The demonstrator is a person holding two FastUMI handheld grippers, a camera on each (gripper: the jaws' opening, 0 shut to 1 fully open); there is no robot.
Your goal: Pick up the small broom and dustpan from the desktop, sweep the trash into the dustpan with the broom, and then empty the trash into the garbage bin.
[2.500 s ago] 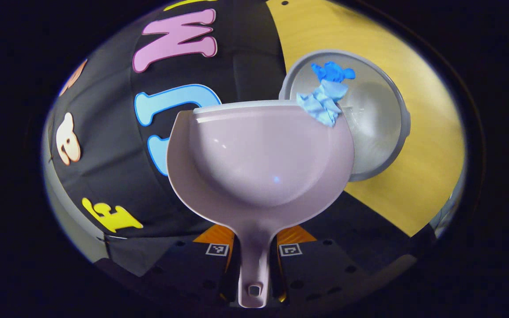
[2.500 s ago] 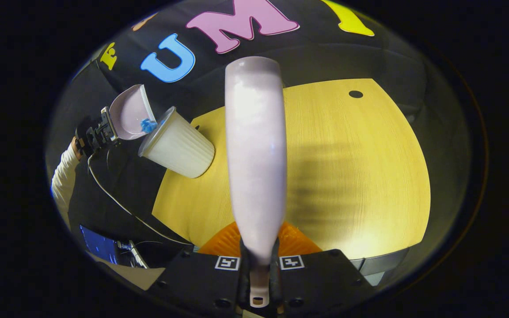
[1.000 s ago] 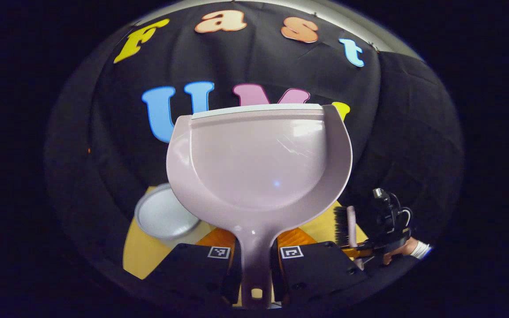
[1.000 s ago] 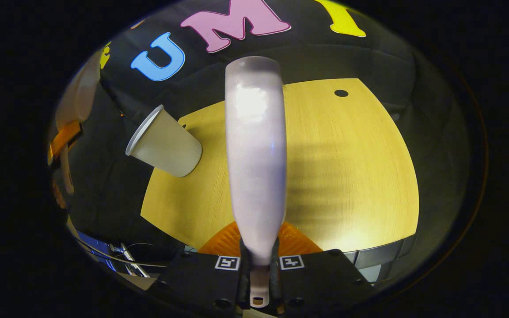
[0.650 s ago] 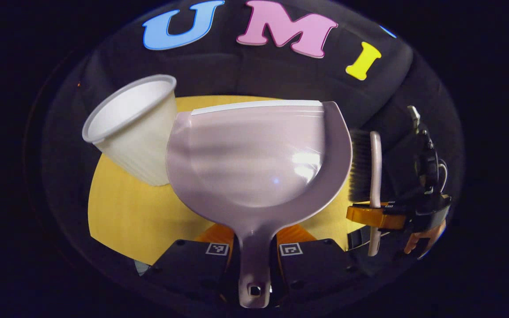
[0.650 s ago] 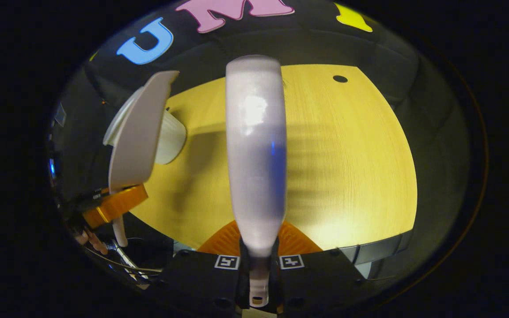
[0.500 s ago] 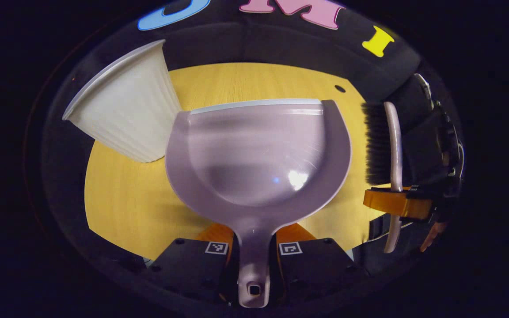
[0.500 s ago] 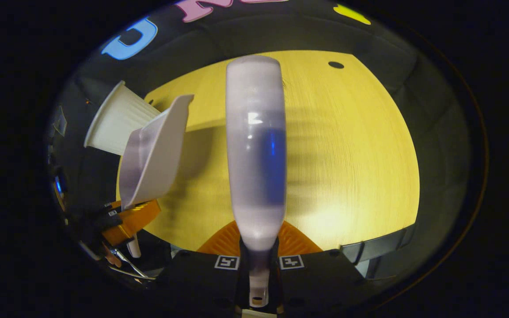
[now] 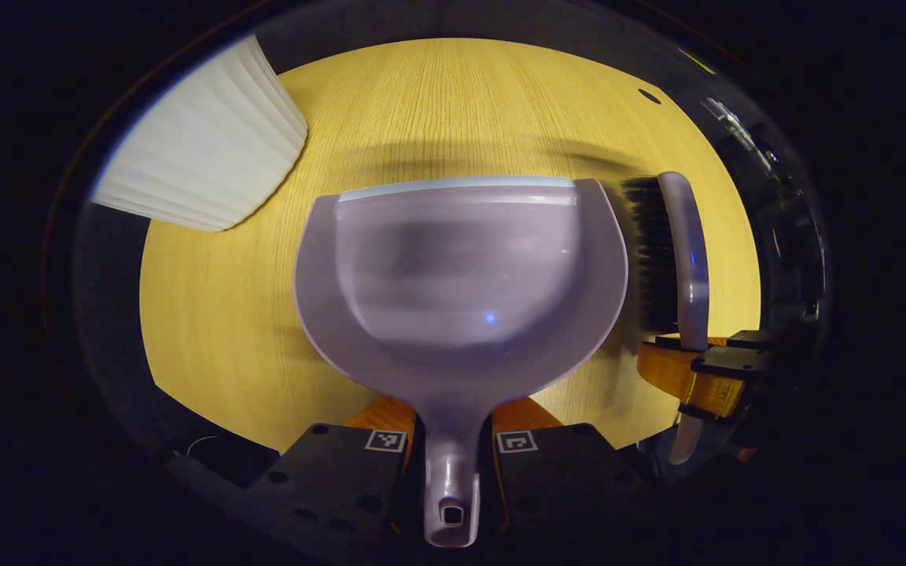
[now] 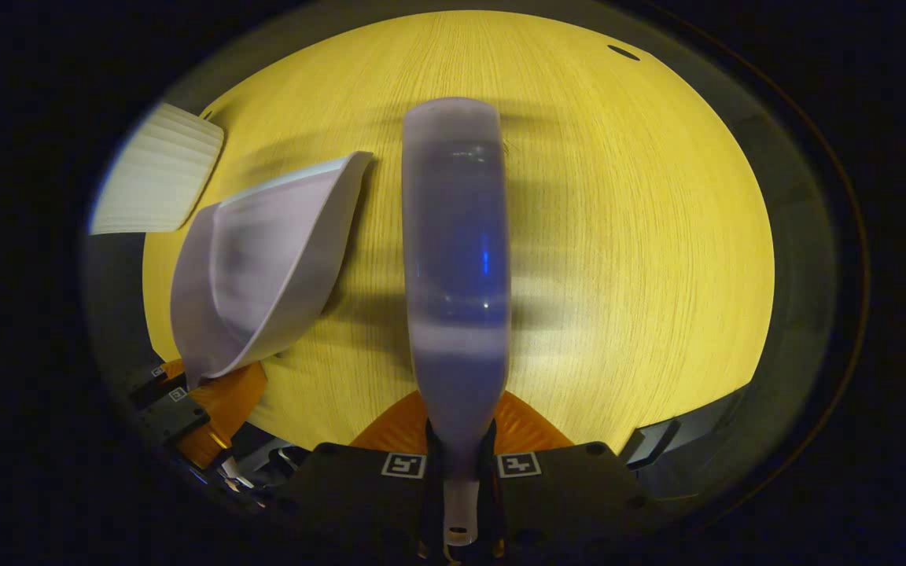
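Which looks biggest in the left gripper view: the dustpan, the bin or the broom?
1. Pale lilac plastic dustpan, though it sits nearest the camera.
2. White ribbed garbage bin, partly cut off at the edge.
3. Small black-bristled broom, seen edge-on.

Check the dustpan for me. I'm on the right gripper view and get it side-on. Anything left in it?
Observer: The left gripper view looks straight into the dustpan. Its bowl is bare, with no trash in it.
Operator: Grip on it?
Observer: The left gripper has both fingers pressed on the handle, one on each side.
Operator: My view has the broom's back. Bristles?
Observer: The broom has dark bristles that face the dustpan's side rim, close beside it. I cannot tell whether they touch.
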